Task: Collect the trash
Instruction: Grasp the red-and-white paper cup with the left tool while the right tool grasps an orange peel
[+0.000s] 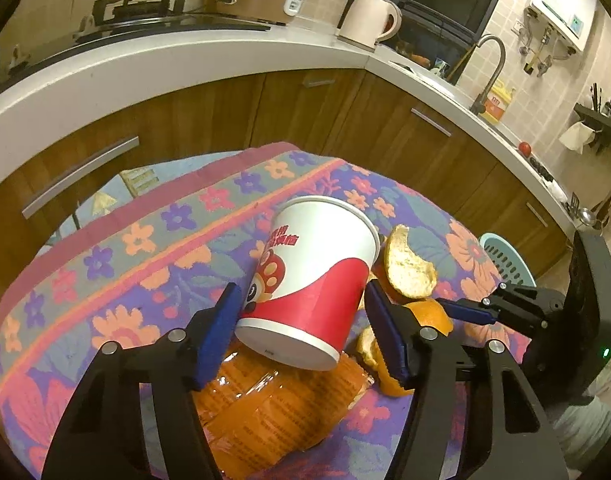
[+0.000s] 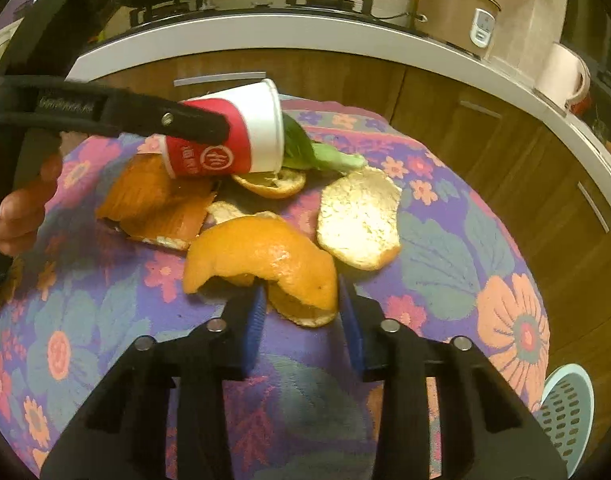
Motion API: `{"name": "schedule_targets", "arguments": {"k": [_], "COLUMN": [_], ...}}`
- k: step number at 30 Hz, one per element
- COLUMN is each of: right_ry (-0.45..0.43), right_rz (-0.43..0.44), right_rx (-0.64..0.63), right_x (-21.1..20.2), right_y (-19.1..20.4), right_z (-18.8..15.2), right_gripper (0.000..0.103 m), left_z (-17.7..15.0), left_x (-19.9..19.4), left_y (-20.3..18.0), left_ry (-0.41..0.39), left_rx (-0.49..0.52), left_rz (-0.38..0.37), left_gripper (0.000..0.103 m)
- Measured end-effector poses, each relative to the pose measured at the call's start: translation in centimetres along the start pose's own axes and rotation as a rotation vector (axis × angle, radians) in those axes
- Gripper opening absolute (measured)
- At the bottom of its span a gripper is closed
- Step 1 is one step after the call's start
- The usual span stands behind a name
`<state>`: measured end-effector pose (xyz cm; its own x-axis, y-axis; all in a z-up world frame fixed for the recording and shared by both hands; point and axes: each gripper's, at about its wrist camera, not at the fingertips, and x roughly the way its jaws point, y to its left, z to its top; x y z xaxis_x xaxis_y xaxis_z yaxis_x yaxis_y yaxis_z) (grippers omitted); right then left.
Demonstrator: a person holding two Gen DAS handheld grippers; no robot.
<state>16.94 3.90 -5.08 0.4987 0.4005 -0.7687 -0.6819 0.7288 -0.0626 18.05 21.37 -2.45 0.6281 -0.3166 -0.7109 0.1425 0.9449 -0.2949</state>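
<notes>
**Cup held on the left, peel lined up on the right**

I have the left gripper (image 1: 301, 320) around the paper cup (image 1: 313, 276), its blue fingers (image 1: 217, 332) pressed on either side of the red lower wall near the base. From the right wrist view the cup (image 2: 241, 128) is tipped on its side, mouth pointing away from my left hand (image 2: 17, 208), and it looks lifted clear of the floral cloth (image 2: 105, 340); I judge it is held that way because it was simply taken as it lay, ready to carry off. An orange wrapper (image 1: 265, 412) lies flat on the cloth under the cup, and a green leaf scrap (image 2: 325, 156) sits just past the cup's mouth.

The right gripper (image 2: 301, 320) is parted, not holding anything. The curled orange peel (image 2: 265, 260) lies with its near end reaching in between the two blue fingers (image 2: 253, 324); whether the pads touch it I cannot tell. A pale peel piece (image 2: 359, 220), pith up, lies just beyond it, touching or nearly so. I think I brought the right fingers low and straddling so that closing would pinch the peel's edge. A pale blue perforated bin (image 2: 565, 412) stands off the cloth's right edge, the likely drop point.
</notes>
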Motion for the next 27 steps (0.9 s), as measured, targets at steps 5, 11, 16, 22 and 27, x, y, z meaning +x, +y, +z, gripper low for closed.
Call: {"name": "schedule_targets", "arguments": {"k": [5, 11, 16, 22, 27], "right_ry": [-0.003, -0.023, -0.037, -0.054, -0.067], "right_rz": [0.011, 0.001, 0.006, 0.008, 0.006], "right_rx": [0.032, 0.023, 0.047, 0.081, 0.109], "right_x": [-0.2, -0.8, -1.6, -2.9, -4.1], "right_y": [-0.6, -0.2, -0.4, -0.8, -1.2], "right_z": [-0.1, -0.5, -0.9, -1.6, -2.4], "right_gripper": [0.009, 0.006, 0.005, 0.005, 0.005], "left_z": [-0.4, -1.1, -1.5, -2.1, -3.0], "left_x": [-0.2, -0.2, -1.0, -2.6, -4.7], "left_y": [-0.1, -0.7, -1.0, -1.0, -1.2], "left_ry": [0.007, 0.042, 0.022, -0.013, -0.036], "left_rx": [-0.002, 0.022, 0.020, 0.005, -0.004], "left_rz": [-0.001, 0.018, 0.045, 0.060, 0.039], "left_gripper": [0.059, 0.055, 0.054, 0.054, 0.054]}}
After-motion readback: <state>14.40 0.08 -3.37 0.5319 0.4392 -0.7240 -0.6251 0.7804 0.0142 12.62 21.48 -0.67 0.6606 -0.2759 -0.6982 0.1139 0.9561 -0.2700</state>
